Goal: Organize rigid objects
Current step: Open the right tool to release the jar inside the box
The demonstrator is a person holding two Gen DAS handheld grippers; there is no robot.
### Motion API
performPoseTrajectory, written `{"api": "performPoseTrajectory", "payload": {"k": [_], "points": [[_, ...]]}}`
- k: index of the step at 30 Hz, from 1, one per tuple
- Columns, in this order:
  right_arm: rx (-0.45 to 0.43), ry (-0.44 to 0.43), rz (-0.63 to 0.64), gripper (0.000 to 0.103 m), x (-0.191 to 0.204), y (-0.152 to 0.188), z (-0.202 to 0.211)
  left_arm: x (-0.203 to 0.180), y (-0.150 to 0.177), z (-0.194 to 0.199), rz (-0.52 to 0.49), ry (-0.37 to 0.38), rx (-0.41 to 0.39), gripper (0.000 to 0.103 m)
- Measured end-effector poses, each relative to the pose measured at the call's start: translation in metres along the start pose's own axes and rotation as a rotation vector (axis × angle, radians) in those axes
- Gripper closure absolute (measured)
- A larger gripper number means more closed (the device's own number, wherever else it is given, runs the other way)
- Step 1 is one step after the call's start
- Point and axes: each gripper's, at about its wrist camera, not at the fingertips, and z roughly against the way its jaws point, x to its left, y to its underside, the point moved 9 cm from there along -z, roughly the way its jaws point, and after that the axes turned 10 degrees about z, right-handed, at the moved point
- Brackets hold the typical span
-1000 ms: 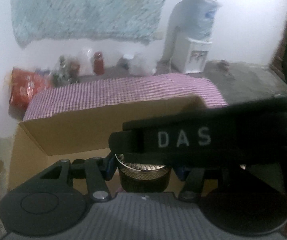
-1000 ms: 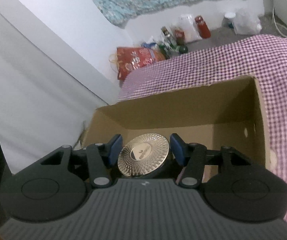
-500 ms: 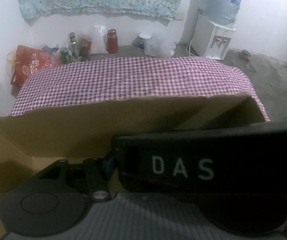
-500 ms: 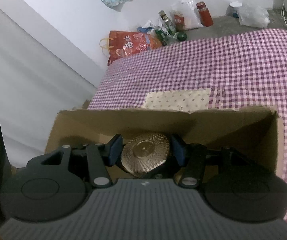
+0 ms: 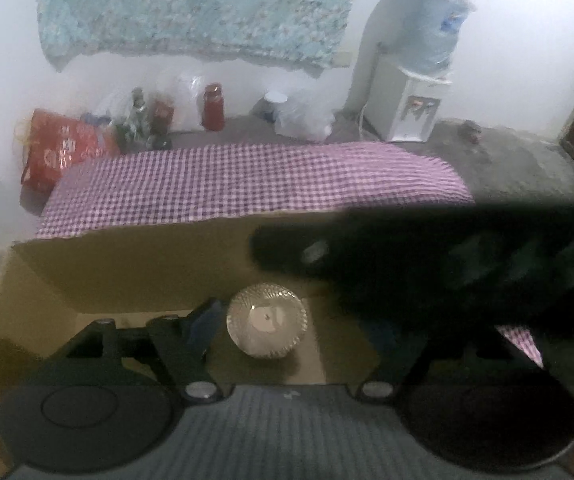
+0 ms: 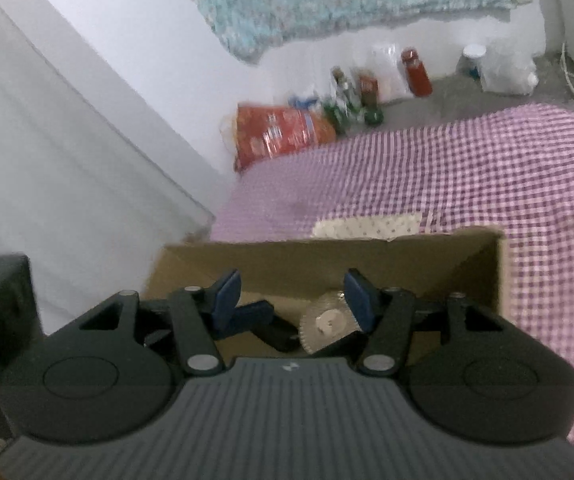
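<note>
while left jaws stand released | right view alone shows gold lid beside right pad

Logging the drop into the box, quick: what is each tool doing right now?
Left tool: open, just widened, jar released between its jaws.
Right tool: open, just widened, holding nothing.

No lettering can be read at this moment. The red bag on the floor far beyond the gripper fingers carries white and blue print, too blurred to make out, and the label on the water dispenser is likewise illegible.
</note>
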Motion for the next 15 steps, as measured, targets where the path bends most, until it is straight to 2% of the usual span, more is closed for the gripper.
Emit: {"api": "performPoseTrajectory", "payload": {"k": [3,7,10,12,15], "points": [[-0.103,-0.021,-0.062,0.043,0.004,0.007,0.045,-0.005,0.007,0.030,-0.056,0.030,-0.019,0.022],[-0.236,-0.069,-0.160,0.040,0.008,0.036,0.111,-0.001,0.019,0.077,-0.101,0.046,-0.073,0.016],[-0.320,-0.129,-0.230,0.036,0.011,0.071,0.152,0.009,0.036,0.112,-0.105,0.088,-0.110,0.014],[-0.357,-0.214,-0.308,0.033,0.012,0.101,0.170,0.020,0.052,0.130,-0.099,0.122,-0.126,0.012],[-0.370,-0.247,-0.392,0.032,0.010,0.148,0.176,0.035,0.079,0.150,-0.091,0.147,-0.139,0.012]]}}
